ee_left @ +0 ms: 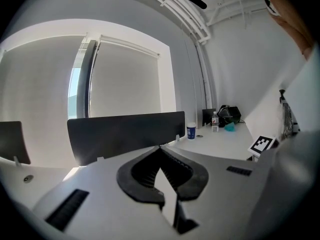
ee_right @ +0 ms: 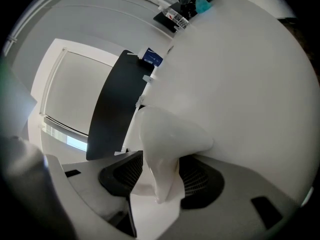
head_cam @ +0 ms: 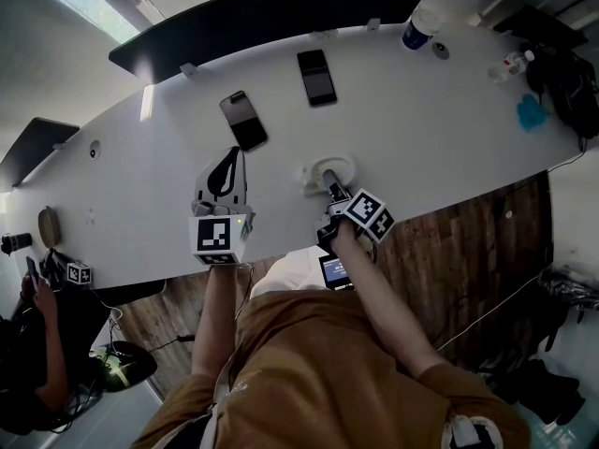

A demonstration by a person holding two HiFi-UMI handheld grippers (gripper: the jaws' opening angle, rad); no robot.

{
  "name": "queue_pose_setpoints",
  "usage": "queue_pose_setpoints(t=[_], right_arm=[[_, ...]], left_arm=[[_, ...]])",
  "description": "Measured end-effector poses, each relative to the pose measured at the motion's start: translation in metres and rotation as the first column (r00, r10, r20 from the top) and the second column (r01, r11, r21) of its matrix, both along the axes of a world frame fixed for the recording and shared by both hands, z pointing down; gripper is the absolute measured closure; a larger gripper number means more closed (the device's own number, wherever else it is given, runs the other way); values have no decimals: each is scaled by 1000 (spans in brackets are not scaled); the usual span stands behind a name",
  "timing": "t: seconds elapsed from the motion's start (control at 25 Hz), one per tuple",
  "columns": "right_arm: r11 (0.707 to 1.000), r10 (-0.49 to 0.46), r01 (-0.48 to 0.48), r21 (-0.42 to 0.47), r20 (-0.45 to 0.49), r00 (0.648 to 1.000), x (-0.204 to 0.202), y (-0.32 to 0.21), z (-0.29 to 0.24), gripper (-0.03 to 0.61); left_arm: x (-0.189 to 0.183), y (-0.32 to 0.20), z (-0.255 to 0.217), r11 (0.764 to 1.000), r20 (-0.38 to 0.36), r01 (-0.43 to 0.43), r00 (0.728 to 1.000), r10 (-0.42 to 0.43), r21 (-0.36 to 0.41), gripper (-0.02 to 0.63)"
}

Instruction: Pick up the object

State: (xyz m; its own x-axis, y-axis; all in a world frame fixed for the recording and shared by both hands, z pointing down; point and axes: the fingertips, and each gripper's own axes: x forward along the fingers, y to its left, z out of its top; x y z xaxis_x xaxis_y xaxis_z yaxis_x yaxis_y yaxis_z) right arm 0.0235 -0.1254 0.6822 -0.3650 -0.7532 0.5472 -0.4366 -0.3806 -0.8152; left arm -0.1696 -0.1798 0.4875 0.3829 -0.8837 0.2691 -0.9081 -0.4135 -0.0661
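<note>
White object [ee_right: 170,134] clamped in right claw [ee_right: 159,180], on table [head_cam: 421,110].

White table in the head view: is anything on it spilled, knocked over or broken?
Nothing spilled or broken shows. The nearer black phone and farther black phone lie flat, slightly askew to each other; the right gripper pinches a white rounded object on the white table.

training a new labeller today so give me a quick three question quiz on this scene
1. How many phones lie on the table?
2. True or false: the left tongs grip a phone.
3. The right tongs are shut on: A) a white object B) a phone C) nothing.
Key: 1. two; 2. false, they are shut with nothing between them; 3. A.
</note>
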Motion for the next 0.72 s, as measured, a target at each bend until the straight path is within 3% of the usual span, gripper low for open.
queue_pose_setpoints(t=[0.48,0.72], right_arm=[[998,52,-52,21,-16,999,9,-16,2,365],[997,35,-38,65,35,999,7,-29,2,397]], left_arm=[[-3,-7,1,1000,7,7,1000,-6,-19,606],[-6,-3,5,1000,35,15,999,-14,-25,606]])
